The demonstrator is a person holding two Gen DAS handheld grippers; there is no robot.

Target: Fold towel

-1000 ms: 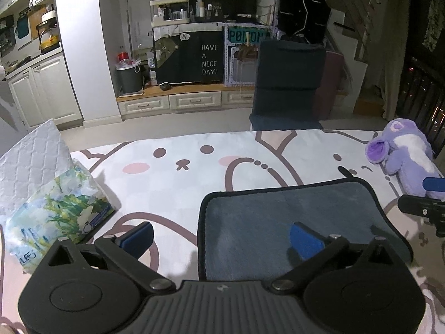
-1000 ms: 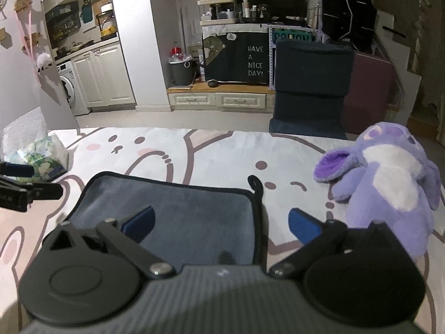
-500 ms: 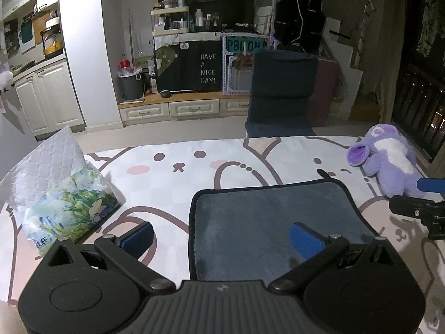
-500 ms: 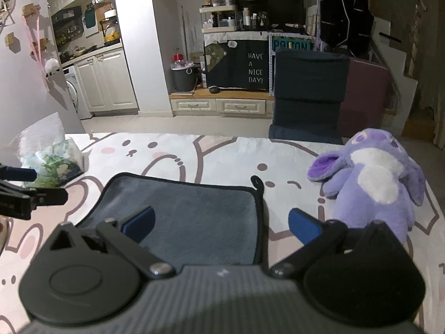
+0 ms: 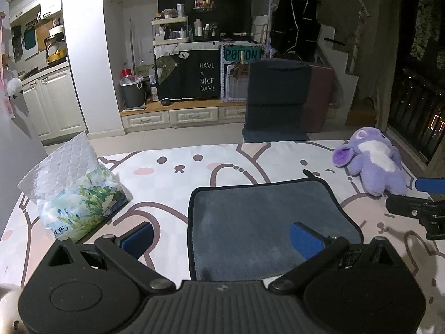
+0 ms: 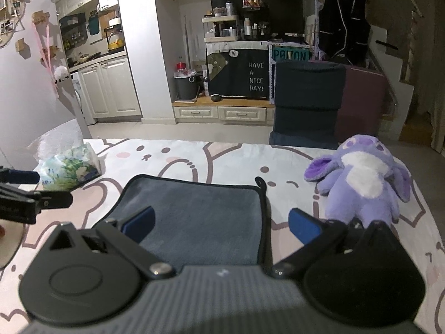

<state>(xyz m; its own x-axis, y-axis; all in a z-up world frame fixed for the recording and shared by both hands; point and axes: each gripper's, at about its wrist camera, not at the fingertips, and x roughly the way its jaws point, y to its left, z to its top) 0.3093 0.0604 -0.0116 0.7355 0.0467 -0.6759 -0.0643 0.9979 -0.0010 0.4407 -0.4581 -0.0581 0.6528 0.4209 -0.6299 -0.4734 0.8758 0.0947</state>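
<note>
Left wrist view: grey-blue fleece towel with black edging [image 5: 267, 222] flat on cartoon-printed surface [image 5: 180, 172], floral tissue pack [image 5: 78, 203] left, purple plush toy [image 5: 372, 164] right. Left gripper [image 5: 221, 235] jaws wide apart, holding nothing, straddling towel's left edge. Right gripper [image 6: 221, 222] likewise spread and unladen over towel's right edge

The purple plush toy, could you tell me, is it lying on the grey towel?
No, the purple plush toy lies beside the grey towel.
</note>
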